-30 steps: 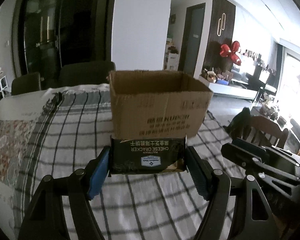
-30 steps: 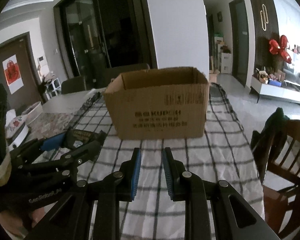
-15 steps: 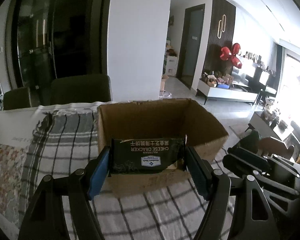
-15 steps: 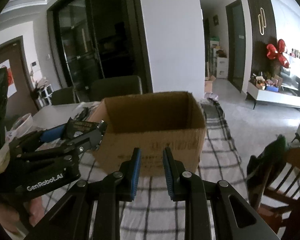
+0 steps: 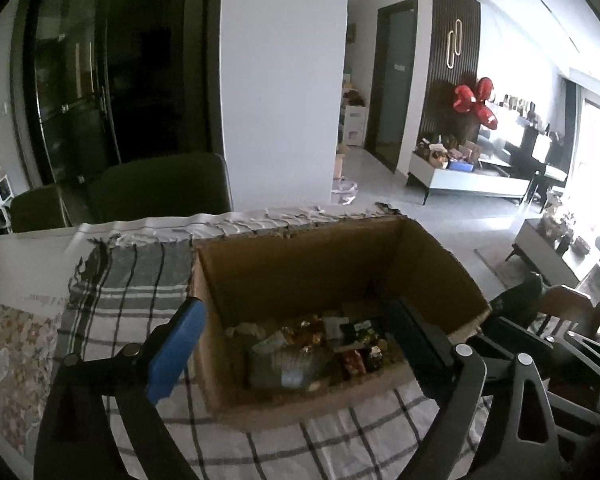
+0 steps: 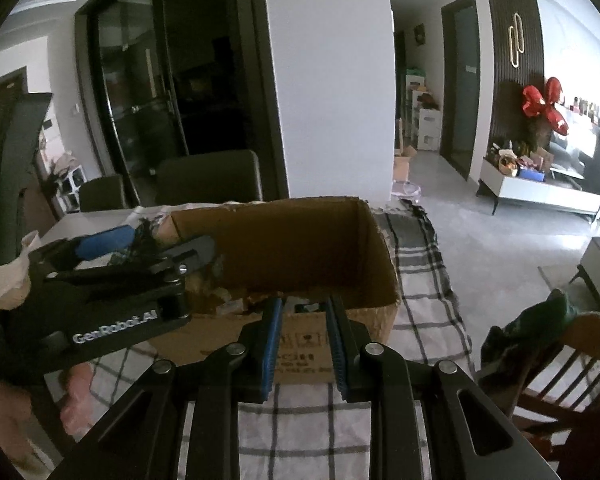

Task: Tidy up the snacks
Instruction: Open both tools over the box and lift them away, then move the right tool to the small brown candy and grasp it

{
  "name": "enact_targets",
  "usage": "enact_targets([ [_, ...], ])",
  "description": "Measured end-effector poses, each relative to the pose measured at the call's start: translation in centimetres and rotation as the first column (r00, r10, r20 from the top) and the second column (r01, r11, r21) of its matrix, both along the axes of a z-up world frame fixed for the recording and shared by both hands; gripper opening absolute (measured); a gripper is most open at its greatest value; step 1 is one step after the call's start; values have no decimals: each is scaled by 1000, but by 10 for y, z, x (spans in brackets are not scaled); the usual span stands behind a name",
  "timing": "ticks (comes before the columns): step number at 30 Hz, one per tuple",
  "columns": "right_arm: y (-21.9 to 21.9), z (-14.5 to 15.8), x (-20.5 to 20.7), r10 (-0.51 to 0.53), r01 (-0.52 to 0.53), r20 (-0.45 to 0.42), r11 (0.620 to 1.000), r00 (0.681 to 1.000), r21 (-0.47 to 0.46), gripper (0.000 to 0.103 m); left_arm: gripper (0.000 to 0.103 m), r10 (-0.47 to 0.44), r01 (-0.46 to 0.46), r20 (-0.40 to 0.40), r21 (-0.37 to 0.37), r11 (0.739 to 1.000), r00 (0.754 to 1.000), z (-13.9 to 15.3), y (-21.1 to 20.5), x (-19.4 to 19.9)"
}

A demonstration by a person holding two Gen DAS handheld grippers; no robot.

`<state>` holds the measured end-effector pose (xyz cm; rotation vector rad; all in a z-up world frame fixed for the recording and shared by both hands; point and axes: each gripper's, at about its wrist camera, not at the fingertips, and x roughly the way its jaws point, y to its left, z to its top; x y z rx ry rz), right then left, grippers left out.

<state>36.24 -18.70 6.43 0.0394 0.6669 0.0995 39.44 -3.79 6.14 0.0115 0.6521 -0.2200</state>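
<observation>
Snacks (image 5: 312, 344) lie jumbled in upright cardboard box (image 5: 300, 268), long axis left-right.

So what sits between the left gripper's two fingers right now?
In the left wrist view, the left gripper holds nothing; between its open fingers lies the cardboard box interior with its pile of snacks.

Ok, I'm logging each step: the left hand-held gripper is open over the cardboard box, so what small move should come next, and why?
Probably lift the left hand-held gripper up and back, clear of the open brown cardboard box. Its fingers are spread wide with nothing between them, and mixed wrapped snacks lie on the box floor below, so there is nothing left to release here.
</observation>
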Motion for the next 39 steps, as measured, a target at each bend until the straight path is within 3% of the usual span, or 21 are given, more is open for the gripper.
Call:
enact_targets([
  [6, 6, 2, -23, 15, -15, -1, 1000, 1000, -1, 27, 96, 29, -29, 14, 13, 1000, 999, 3, 14, -37],
  [10, 10, 1, -53, 32, -32, 11, 999, 999, -4, 31, 96, 37, -38, 30, 28, 999, 999, -1, 22, -83],
  [18, 18, -18, -125, 70, -71, -21, 997, 997, -20, 31, 96, 4, -4, -5, 50, 999, 1000, -30, 31, -166],
  [28, 31, -63, -183, 168, -170, -155, 985, 974, -3, 31, 96, 3, 6, -97, 94, 996, 995, -70, 37, -233],
  [39, 47, -117, -209, 244, -250, -320, 968, 916, 22, 30, 96, 8, 21, -210, 135, 991, 978, -117, 44, -260],
])
